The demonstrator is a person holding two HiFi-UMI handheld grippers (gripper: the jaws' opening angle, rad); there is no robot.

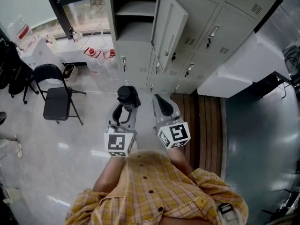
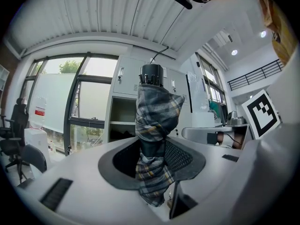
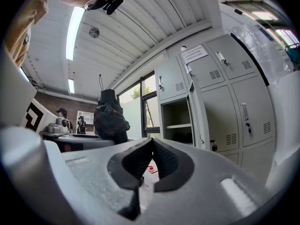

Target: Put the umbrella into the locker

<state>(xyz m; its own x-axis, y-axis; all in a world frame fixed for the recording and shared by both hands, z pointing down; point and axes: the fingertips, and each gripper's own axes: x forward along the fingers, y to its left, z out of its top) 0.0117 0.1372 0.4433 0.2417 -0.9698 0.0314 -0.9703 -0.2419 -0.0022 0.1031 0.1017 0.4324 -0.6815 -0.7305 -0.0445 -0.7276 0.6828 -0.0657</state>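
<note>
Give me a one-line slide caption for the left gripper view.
Left claw clamps an upright folded plaid umbrella, with the open locker ahead.

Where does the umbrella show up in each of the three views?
Head view: the umbrella sits at centre, held in the left gripper, short of the lockers.
Left gripper view: dead centre, clamped between the jaws.
Right gripper view: left of centre, outside the jaws.
Shared landmark: the open locker.
</note>
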